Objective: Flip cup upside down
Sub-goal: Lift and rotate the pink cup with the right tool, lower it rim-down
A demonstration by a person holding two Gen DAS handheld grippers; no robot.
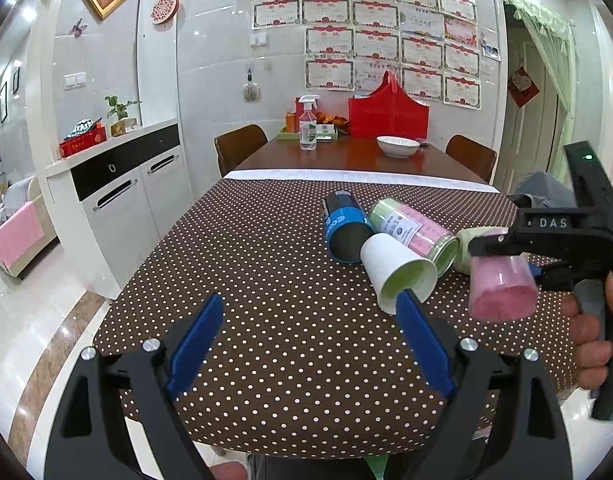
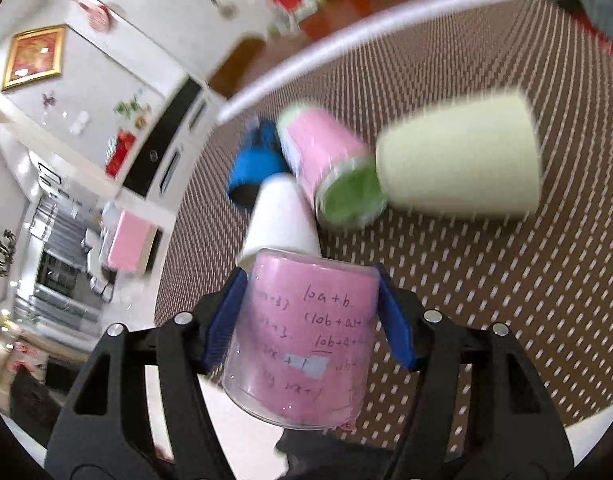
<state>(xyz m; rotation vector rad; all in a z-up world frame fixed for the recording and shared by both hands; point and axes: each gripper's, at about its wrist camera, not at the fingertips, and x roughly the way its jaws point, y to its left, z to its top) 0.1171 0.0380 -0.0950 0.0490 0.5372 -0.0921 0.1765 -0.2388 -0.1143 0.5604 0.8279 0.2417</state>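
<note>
My right gripper [image 2: 306, 320] is shut on a clear cup with a pink paper lining [image 2: 302, 344] and holds it above the table; it also shows in the left wrist view [image 1: 502, 292], its mouth turned toward that camera. My left gripper [image 1: 310, 344] is open and empty, low over the dotted tablecloth [image 1: 266, 320]. A white paper cup with a green inside [image 1: 394, 268] lies on its side just past my left gripper's right finger. A blue cup [image 1: 346, 228], a pink and green cup [image 1: 418, 232] and a pale green cup [image 2: 462, 160] also lie on their sides.
Beyond the cloth, the wooden table [image 1: 346, 156] carries a white bowl [image 1: 397, 146], a spray bottle [image 1: 307, 128] and a red bag [image 1: 388, 114]. Chairs [image 1: 238, 146] stand at both sides. A white cabinet [image 1: 122, 188] is to the left.
</note>
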